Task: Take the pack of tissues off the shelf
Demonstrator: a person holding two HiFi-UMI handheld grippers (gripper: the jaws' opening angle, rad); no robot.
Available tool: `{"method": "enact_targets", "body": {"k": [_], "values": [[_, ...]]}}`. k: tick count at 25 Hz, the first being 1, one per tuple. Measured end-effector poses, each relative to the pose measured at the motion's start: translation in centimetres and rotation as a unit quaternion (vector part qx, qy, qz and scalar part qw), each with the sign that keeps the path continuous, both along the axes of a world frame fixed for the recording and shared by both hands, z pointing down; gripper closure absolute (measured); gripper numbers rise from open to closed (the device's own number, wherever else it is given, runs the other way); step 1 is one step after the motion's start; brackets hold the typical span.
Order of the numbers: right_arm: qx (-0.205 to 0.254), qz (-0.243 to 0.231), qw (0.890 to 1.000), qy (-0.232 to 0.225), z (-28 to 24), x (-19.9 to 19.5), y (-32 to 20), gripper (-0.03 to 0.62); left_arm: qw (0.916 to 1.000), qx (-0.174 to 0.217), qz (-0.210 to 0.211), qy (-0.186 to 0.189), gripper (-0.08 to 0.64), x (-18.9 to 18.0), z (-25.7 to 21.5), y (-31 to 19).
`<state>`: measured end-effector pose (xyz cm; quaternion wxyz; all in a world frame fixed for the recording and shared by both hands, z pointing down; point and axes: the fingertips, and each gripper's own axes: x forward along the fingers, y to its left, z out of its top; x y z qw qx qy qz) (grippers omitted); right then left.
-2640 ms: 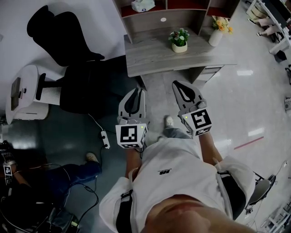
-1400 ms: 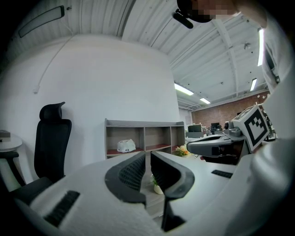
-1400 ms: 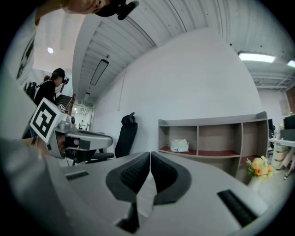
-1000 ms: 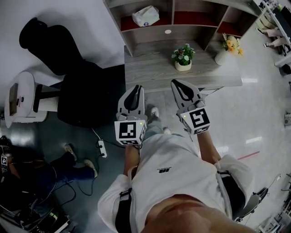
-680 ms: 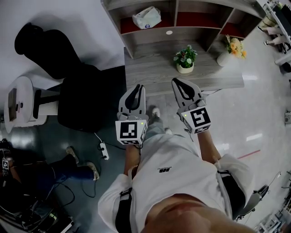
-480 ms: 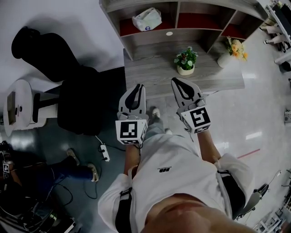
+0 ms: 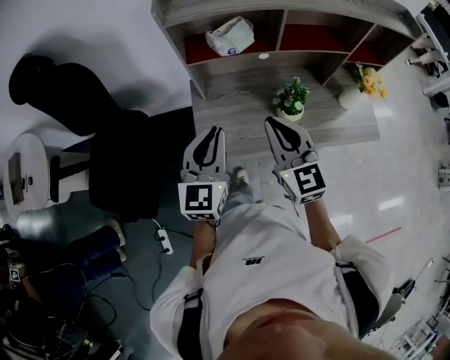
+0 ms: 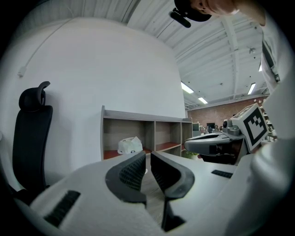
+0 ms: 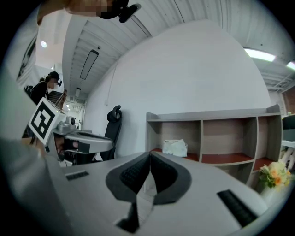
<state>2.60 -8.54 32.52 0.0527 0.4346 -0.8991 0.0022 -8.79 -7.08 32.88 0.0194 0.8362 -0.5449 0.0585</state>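
Shelf (image 7: 199, 17) and pack of tissues (image 7: 230, 36) nearer, left gripper (image 7: 214, 131) and right gripper (image 7: 274, 122) now over desk (image 7: 239, 105) edge

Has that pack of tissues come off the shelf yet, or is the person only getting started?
Only starting. Nothing is done: the pack of tissues sits in the left compartment of the shelf. In hand: the left gripper and right gripper, both shut and empty, are held in front of the desk. Left: reach in, grip the pack, lift it out.

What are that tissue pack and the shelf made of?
The pack of tissues looks wrapped in thin plastic film: it is white, soft and crumpled. The shelf looks like matt grey wood-grain board, perhaps laminate, with red floors.
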Motion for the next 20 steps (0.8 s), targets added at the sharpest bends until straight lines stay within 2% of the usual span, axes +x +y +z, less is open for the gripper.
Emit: {"method": "enact_targets", "body": {"k": [20], "values": [[-0.005, 0.037, 0.999, 0.012, 0.2, -3.6, -7.6, 0.566, 0.9990, -0.005, 0.045, -0.002, 0.526, -2.7, 0.8, -8.9]]}}
